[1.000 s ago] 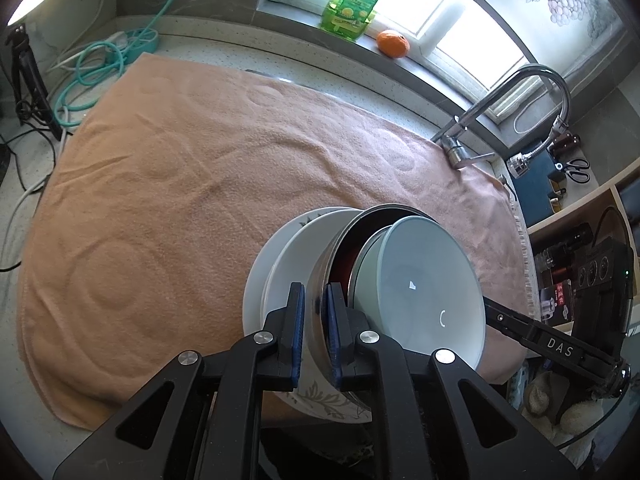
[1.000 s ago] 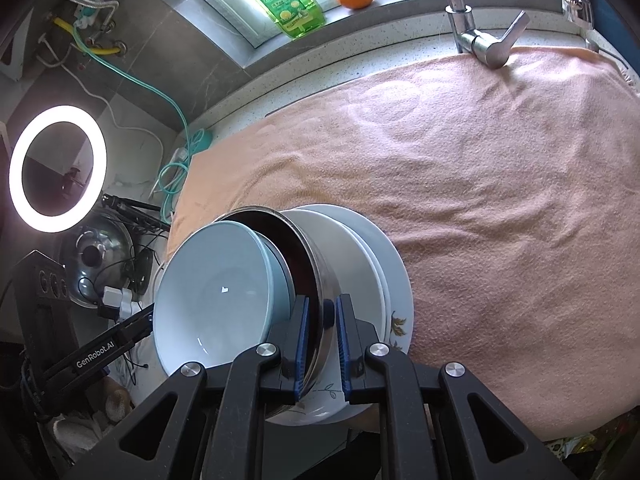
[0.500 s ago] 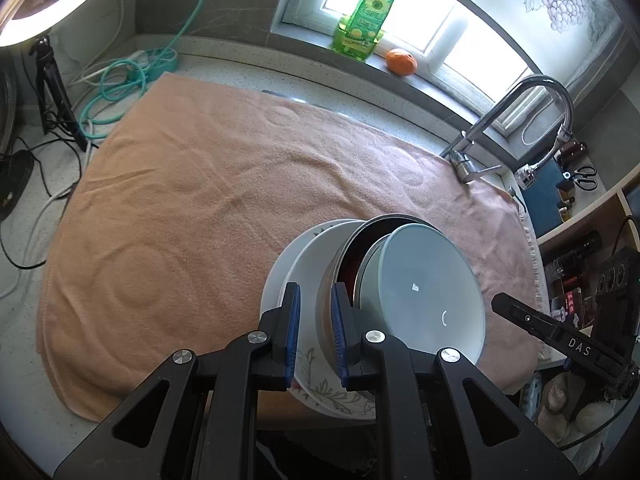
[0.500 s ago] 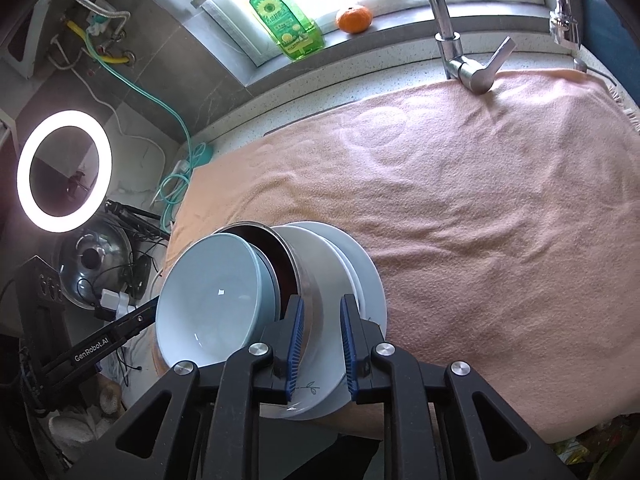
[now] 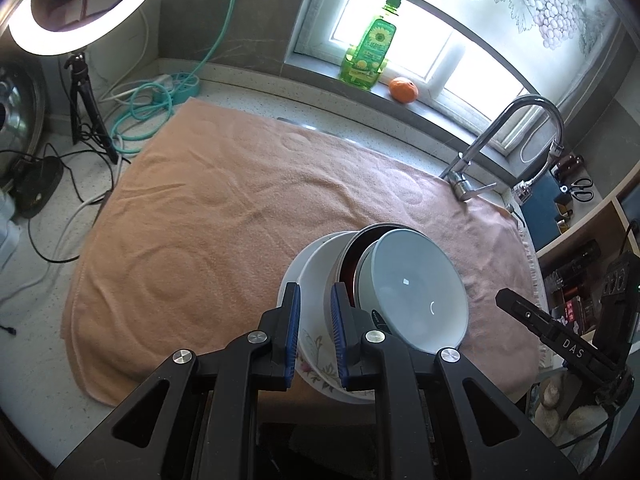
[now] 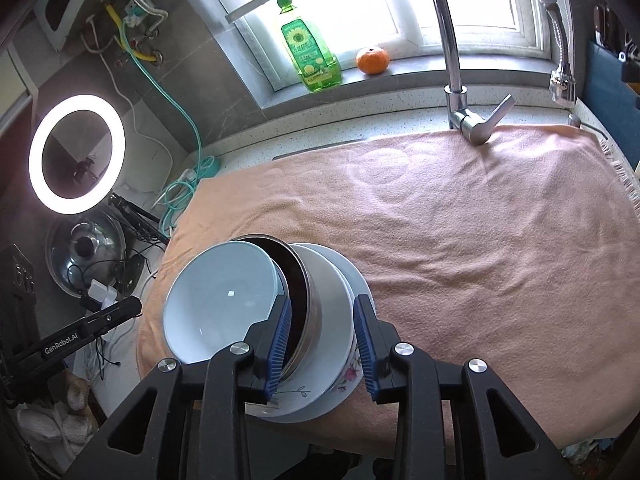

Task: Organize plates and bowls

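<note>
Right gripper [image 6: 322,304]: just opened wider, standing clear on either side of the stack's rims, clamped on nothing. Left gripper [image 5: 316,288]: parted only narrowly, straddling a white rim with no visible press of the pads, so read as holding nothing either.

Just ahead of both, at the near edge of the peach terry towel [image 6: 480,260] spread over the desk: one nested stack. From the top down:
- pale blue-grey ceramic bowl [image 6: 220,300], tipped up on edge with its hollow towards the cameras
- round steel bowl with a dark red inside [image 6: 310,280], leaning the same way
- plain white deep bowl [image 5: 320,264]
- white plate with a flower-printed rim [image 6: 296,396] underneath

Judged step: letting go after gathering the plates and bowls into a single pile; most of the organizing apparently done.

Next move: ease both grippers straight back and up, without hooking a rim on the way out. Then, perhaps, a light nudge to seat the two leaning bowls level. Gentle handling needed so close to the towel's near edge.

Further out:
- curved chrome faucet [image 6: 452,40] at the towel's far corner
- green dish-soap bottle [image 6: 310,56] and an orange [image 6: 373,61] on the sill beyond the towel's far edge
- lit ring light [image 6: 76,154] off the towel's left side
</note>
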`<action>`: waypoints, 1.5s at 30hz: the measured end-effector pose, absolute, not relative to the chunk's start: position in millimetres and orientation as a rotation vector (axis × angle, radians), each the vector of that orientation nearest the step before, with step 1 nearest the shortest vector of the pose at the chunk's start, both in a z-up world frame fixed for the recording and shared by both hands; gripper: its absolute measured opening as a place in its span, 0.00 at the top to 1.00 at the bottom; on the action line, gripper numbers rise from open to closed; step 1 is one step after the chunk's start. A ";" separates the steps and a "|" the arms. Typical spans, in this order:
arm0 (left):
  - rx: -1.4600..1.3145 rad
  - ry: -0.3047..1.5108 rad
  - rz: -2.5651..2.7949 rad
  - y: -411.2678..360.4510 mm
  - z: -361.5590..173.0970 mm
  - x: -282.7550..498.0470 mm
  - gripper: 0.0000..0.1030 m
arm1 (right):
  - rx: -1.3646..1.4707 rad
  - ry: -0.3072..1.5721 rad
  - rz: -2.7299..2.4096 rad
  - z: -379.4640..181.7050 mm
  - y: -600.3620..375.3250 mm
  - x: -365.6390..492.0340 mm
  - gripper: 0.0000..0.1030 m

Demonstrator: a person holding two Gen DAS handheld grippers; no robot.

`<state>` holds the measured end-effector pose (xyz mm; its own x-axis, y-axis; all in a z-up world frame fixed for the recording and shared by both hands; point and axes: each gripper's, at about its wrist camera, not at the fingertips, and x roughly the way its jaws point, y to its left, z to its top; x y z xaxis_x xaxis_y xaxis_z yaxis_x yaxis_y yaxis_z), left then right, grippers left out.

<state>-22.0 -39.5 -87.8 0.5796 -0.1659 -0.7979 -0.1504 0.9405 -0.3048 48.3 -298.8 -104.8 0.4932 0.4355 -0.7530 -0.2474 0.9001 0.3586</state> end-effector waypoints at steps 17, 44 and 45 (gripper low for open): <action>-0.187 0.828 -0.058 -69.3 -47.9 -55.5 0.47 | 0.121 0.832 0.350 -75.3 -287.8 2.9 0.52; -0.119 0.788 -0.129 -44.9 -32.8 -87.6 0.28 | 0.143 0.748 0.233 -47.9 -255.5 -58.5 0.25; -0.123 0.790 -0.126 -43.5 -32.9 -87.8 0.28 | 0.144 0.745 0.232 -47.5 -254.5 -59.5 0.25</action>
